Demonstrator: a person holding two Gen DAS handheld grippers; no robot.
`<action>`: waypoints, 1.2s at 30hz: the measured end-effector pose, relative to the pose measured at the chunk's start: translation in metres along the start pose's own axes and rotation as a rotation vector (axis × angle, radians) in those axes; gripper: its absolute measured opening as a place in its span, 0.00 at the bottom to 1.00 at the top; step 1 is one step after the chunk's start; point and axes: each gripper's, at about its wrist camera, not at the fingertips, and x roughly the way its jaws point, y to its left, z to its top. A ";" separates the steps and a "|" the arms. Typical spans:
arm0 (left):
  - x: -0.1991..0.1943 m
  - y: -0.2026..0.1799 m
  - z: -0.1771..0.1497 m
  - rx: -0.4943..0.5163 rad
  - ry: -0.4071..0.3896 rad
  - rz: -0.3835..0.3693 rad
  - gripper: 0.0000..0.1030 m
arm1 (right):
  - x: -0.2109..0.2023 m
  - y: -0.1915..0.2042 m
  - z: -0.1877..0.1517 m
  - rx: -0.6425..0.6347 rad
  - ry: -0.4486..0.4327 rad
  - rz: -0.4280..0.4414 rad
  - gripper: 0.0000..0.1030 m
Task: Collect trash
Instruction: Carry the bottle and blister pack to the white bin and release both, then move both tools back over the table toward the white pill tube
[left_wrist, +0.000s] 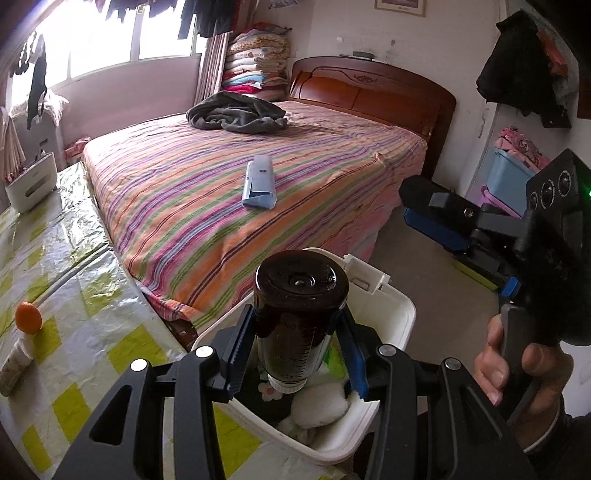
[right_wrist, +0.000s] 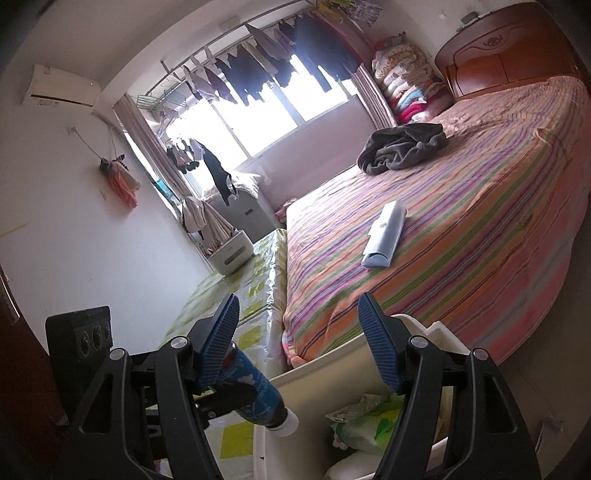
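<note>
Currently left gripper (left_wrist: 297, 345) has its jaws clamped partway on the dark bottle (left_wrist: 301, 314), held cap-down with its base toward the camera. Directly below the jaws sits the white bin (left_wrist: 400, 317), tissue and wrappers already inside. Step in hand, as I read it: drop the bottle in. Get the cap past the near rim, centre it over the opening, then release; the bottle is long, so let go low to stop it tipping out. Left of the jaws is the bench (left_wrist: 74, 295) with an orange (left_wrist: 27, 317) on it. Beyond the jaws, a blue carton (left_wrist: 260, 182) lies on the bed (left_wrist: 332, 155), likely next. Right gripper (right_wrist: 299, 347): jaws wide apart, empty, over the bin's far rim. Floor to the right is open room.
</note>
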 end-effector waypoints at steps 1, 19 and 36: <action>0.002 -0.001 -0.001 0.008 0.005 -0.001 0.42 | 0.000 -0.001 0.000 0.000 0.000 0.001 0.64; -0.053 0.083 -0.027 0.017 -0.101 0.328 0.73 | 0.033 0.025 -0.011 -0.028 0.067 0.043 0.65; -0.087 0.240 -0.060 -0.152 0.045 0.375 0.73 | 0.063 0.053 -0.031 -0.072 0.162 0.099 0.65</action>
